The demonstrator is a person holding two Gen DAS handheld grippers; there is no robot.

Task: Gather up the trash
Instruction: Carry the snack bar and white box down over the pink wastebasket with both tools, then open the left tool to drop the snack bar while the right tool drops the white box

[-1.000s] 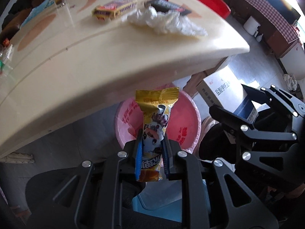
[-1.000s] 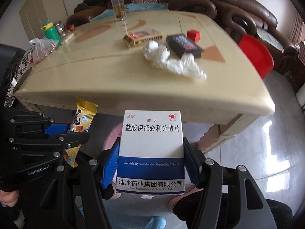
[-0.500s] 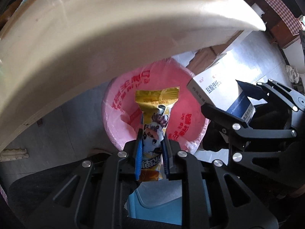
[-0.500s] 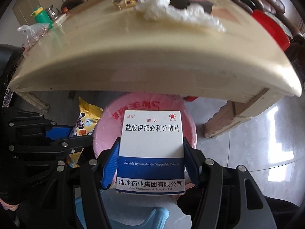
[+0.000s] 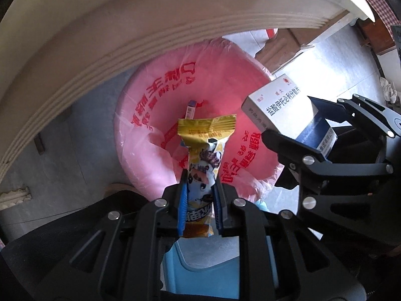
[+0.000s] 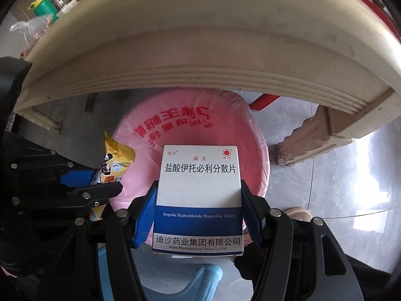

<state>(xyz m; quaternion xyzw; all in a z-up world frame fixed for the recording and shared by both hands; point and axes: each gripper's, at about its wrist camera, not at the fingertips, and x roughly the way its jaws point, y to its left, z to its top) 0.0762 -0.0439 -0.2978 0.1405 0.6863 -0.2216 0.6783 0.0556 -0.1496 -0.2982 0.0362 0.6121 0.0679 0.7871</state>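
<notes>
Left gripper (image 5: 199, 188) is clamped on a yellow snack wrapper (image 5: 204, 150), held over the pink-lined bin (image 5: 155, 135) under the table (image 5: 100, 32). Right gripper (image 6: 199, 210) is clamped on a medicine box (image 6: 200, 188), above the bin. A small carton (image 5: 191, 107), possibly, lies inside.

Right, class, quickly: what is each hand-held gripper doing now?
Left hand-held gripper: closed on the yellow snack wrapper.
Right hand-held gripper: closed on the tablet box.

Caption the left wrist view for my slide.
Left claw grips a yellow snack wrapper above the pink-lined bin; right claw holds a medicine box alongside.
</notes>
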